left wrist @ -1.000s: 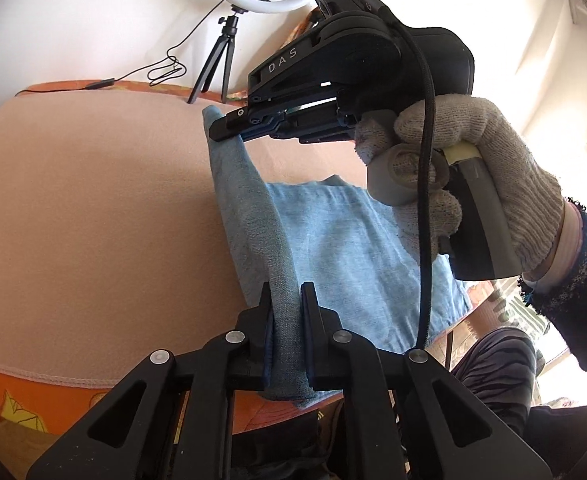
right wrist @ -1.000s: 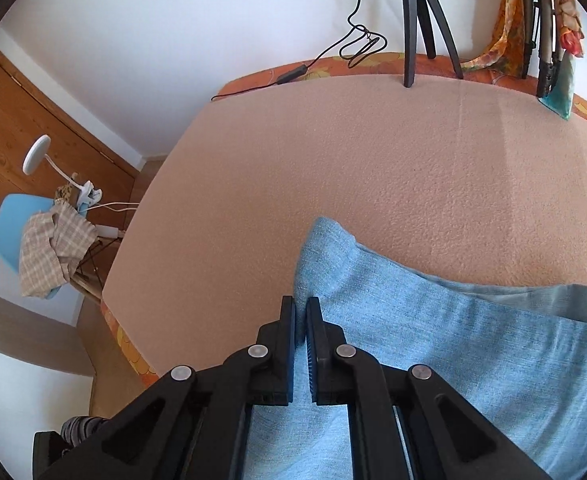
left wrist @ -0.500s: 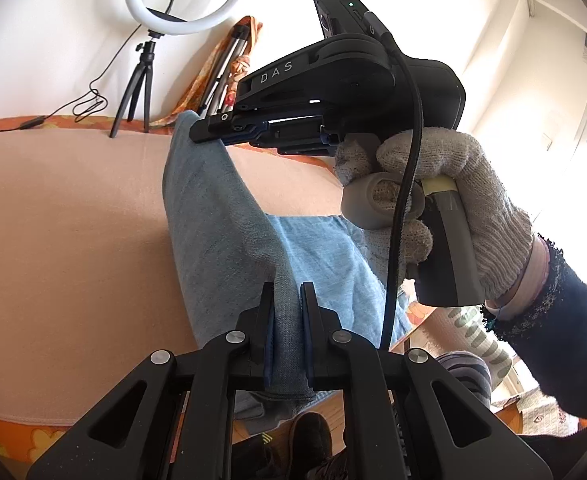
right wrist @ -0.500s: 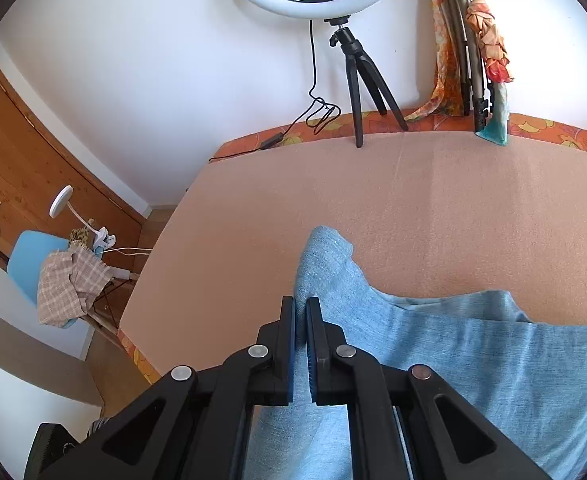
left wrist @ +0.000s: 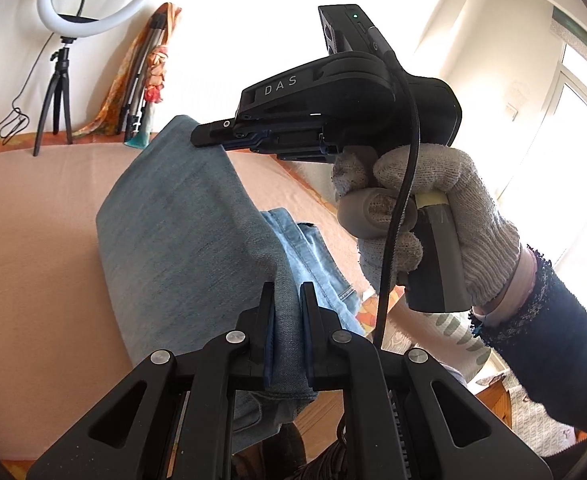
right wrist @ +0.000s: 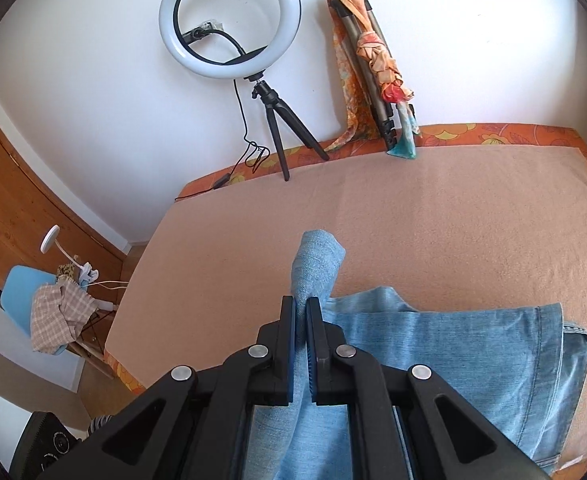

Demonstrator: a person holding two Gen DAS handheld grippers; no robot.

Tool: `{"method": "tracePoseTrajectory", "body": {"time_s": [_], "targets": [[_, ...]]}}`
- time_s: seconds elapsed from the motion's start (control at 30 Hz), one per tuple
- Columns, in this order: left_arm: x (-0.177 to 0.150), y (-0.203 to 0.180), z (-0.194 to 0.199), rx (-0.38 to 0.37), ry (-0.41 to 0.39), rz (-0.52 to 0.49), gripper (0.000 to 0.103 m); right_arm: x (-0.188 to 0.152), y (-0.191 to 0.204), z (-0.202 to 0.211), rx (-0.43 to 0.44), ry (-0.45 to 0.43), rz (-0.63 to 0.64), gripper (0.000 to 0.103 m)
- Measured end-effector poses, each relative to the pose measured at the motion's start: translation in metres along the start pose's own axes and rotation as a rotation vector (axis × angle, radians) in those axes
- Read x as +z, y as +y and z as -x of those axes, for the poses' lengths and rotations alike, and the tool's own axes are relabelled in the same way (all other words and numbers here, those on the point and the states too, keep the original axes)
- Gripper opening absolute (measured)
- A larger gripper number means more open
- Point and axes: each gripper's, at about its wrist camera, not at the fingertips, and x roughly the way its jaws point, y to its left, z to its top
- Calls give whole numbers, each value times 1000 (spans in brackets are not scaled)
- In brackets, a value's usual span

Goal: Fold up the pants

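both grippers clamp pants point(left wrist: 181, 216); only left view shows gloved hand point(left wrist: 425, 216)

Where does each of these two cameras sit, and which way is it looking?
Left wrist: sits behind the left gripper, looking along the lifted blue denim pants at the right gripper and a gloved hand.
Right wrist: behind the right gripper, looking across the peach blanket toward the white ring light.
Shared: pants, blanket, ring light.
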Motion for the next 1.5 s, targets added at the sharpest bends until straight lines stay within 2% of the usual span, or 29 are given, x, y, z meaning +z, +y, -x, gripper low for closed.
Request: {"method": "tracePoseTrajectory", "body": {"time_s": [0.5,0.73,1.17,1.5], "targets": [[16,-53,-76,-103,77,-111,10,-10,-96,64,-72,-76,-122,2],[21,-60,-126,-123,141,-143,9,-20,-142,79,-99,-79,-179,2],[30,-60,-187,-151,201,-158,9,-28,-202,85,-127,-80,-241,2],[26,-45,-230,-130,292,-129,9,-40,-242,44,-173,27,-265,2]]}}
